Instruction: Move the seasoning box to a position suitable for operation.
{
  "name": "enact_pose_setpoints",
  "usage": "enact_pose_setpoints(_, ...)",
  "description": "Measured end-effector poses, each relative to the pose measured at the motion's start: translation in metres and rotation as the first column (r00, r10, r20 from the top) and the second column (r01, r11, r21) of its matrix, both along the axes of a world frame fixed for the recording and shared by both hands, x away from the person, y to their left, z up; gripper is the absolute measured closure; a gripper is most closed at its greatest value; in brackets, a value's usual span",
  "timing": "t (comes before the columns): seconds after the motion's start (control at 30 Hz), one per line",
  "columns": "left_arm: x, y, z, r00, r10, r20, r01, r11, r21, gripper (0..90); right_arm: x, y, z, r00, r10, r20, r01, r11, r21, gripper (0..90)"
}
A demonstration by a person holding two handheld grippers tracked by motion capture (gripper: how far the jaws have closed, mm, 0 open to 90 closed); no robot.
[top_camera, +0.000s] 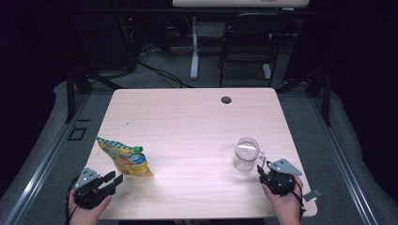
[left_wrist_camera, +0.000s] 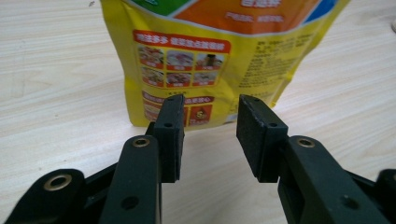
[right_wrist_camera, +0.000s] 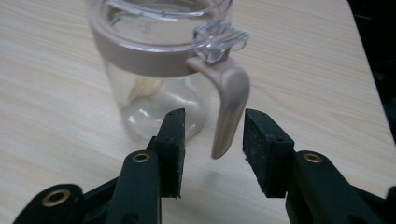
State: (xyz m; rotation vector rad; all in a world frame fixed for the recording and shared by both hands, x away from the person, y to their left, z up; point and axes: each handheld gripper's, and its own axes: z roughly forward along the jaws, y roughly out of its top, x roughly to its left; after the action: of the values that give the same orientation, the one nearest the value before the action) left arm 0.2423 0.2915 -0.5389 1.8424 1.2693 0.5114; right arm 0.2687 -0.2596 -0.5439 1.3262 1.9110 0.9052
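While both grippers stand spread, left gripper (left_wrist_camera: 208,135) faces pouch (left_wrist_camera: 219,60); right gripper (right_wrist_camera: 212,149) apparently straddles jug (right_wrist_camera: 154,70) handle (right_wrist_camera: 229,102) untouched.

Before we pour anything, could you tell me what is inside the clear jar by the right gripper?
Through the jar wall a small pale lump shows near the bottom; what it is cannot be told. The beige band and clear lid cover the upper part.

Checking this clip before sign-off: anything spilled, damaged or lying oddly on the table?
Nothing stands out. The yellow pouch lies flat and looks sealed, the clear jar stands upright, and the table shows no spill. Something pale sits at the jar's bottom; I can't tell what.
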Motion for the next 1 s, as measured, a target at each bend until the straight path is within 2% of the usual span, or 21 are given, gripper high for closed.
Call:
enact_pose_setpoints(0.03,-0.003,-0.002,0.0,1.0,-0.008,0.001,0.008,1.0,0.005,62.6,0.004,0.0,0.001,0.9997,-0.021,-0.008,0.021,1.0,-0.008,60.4)
enact_pose_setpoints(0.2,-0.006,-0.004,0.001,0.9997,-0.022,0.008,0.022,0.9997,0.006,64.2,0.016,0.001,0.0,0.9986,-0.036,-0.038,0.035,0.999,-0.017,60.6)
enact_pose_setpoints(0.27,-0.007,-0.006,0.002,0.9995,-0.03,0.009,0.03,0.9995,0.003,65.3,0.027,0.004,-0.003,0.9973,-0.043,-0.06,0.042,0.999,-0.018,64.0)
enact_pose_setpoints(0.37,-0.007,-0.007,0.001,0.9993,-0.038,0.003,0.038,0.9992,0.007,65.8,0.031,0.005,-0.004,0.9958,-0.057,-0.071,0.055,0.998,-0.028,66.9)
enact_pose_setpoints(0.43,-0.007,-0.009,0.001,0.999,-0.044,0.001,0.044,0.999,0.008,66.0,0.033,0.003,-0.004,0.9951,-0.06,-0.079,0.059,0.998,-0.014,71.2)
enact_pose_setpoints(0.47,-0.007,-0.009,0.001,0.999,-0.044,0.001,0.044,0.999,0.008,66.1,0.033,0.003,-0.004,0.9951,-0.06,-0.079,0.059,0.998,-0.014,71.2)
enact_pose_setpoints(0.5,-0.008,-0.011,0.001,0.9987,-0.05,-0.003,0.05,0.9987,0.008,66.2,0.032,0.003,-0.006,0.9965,-0.048,-0.069,0.049,0.999,0.014,75.0)
enact_pose_setpoints(0.67,-0.01,-0.018,0.002,0.9972,-0.074,0.003,0.074,0.9972,0.011,67.0,0.031,0.0,-0.007,0.9981,-0.026,-0.055,0.027,0.999,0.021,75.3)
enact_pose_setpoints(0.83,-0.012,-0.027,0.003,0.9932,-0.116,0.007,0.116,0.9926,0.035,67.5,0.03,0.001,-0.007,0.9984,-0.029,-0.048,0.03,0.999,0.02,75.4)
enact_pose_setpoints(1.0,-0.013,-0.034,0.003,0.9887,-0.15,0.01,0.149,0.9881,0.038,67.1,0.028,0.001,-0.007,0.9989,-0.018,-0.044,0.019,0.999,0.03,75.3)
